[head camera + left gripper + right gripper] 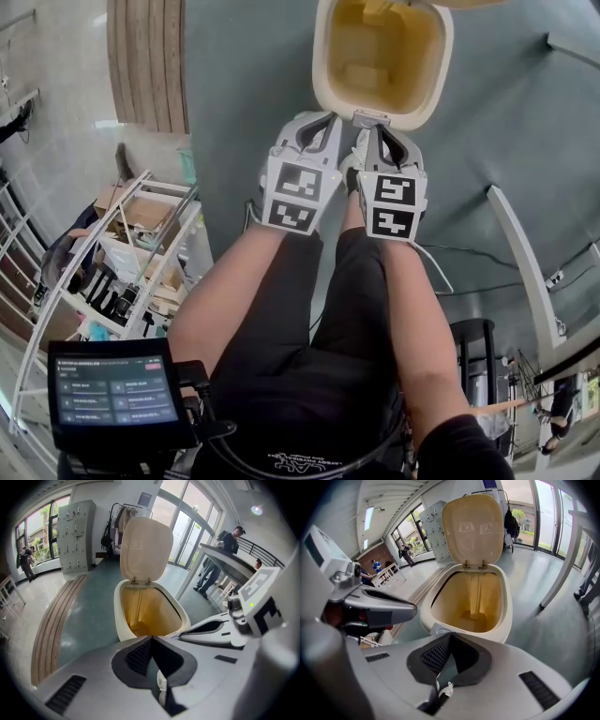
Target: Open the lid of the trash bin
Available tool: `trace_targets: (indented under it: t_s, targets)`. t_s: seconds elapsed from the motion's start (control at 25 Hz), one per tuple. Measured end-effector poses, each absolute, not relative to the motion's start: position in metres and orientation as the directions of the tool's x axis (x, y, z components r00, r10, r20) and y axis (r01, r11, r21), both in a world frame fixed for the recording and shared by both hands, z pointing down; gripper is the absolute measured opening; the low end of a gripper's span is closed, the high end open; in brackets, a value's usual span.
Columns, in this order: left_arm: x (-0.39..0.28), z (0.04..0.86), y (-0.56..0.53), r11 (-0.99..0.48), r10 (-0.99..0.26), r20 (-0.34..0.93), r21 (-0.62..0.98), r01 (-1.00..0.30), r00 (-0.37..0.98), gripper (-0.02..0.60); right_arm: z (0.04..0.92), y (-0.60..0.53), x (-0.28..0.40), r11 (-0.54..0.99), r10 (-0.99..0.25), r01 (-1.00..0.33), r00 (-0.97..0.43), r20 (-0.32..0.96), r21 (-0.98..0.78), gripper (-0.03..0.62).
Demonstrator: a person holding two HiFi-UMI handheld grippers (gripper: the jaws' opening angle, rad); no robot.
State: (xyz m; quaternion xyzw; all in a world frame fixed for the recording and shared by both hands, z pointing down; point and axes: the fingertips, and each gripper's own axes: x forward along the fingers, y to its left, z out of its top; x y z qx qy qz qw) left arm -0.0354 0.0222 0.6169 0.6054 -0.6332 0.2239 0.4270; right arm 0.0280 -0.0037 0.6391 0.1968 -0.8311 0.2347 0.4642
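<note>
The cream trash bin (323, 70) stands on the grey floor straight ahead, its yellow inside in plain sight. Its lid (144, 548) is raised upright on the rear hinge, also seen as the lid (473, 527) in the right gripper view. Side by side, both grippers hover just short of the bin's near rim (440, 630). My left gripper (330, 118) is shut with nothing between its jaws, tips (151, 638) meeting. The right gripper (375, 127) is likewise shut and empty, its tips (450, 633) touching. Neither touches the bin.
A metal shelf rack (122, 253) with boxes stands at the left, and a tablet screen (114, 389) sits low left. A white rail (520, 253) and a black stool (473, 347) are at the right. A wooden floor strip (51, 625) runs left of the bin. People (225, 541) stand at a counter.
</note>
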Motion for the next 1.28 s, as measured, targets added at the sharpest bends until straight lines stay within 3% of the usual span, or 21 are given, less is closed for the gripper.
trace_targets:
  t_s: [0.36, 0.88, 0.96, 1.08, 1.28]
  targets:
    - [-0.041, 0.619, 0.019, 0.161, -0.577, 0.812, 0.222, -0.962, 0.091, 0.000, 0.650, -0.004, 0.031, 0.821, -0.079, -0.526, -0.490, 0.868, -0.222, -0.003]
    - [-0.055, 0.631, 0.009, 0.147, -0.604, 0.795, 0.184, -0.972, 0.059, 0.000, 0.633, -0.008, 0.000, 0.857, -0.181, -0.485, -0.602, 0.778, -0.175, -0.003]
    - [-0.037, 0.641, 0.054, 0.174, -0.531, 0.843, 0.204, -0.963, 0.082, 0.000, 0.642, 0.039, 0.020, 0.839, -0.104, -0.489, -0.573, 0.813, -0.238, -0.003]
    - [0.019, 0.628, 0.171, 0.240, -0.309, 0.933, 0.261, -0.935, 0.181, -0.001, 0.625, 0.157, 0.081, 0.764, 0.107, -0.526, -0.468, 0.877, -0.374, -0.003]
    - [0.067, 0.614, 0.205, 0.246, -0.266, 0.920, 0.355, -0.902, 0.289, 0.000, 0.600, 0.193, 0.143, 0.766, 0.118, -0.566, -0.343, 0.932, -0.305, -0.003]
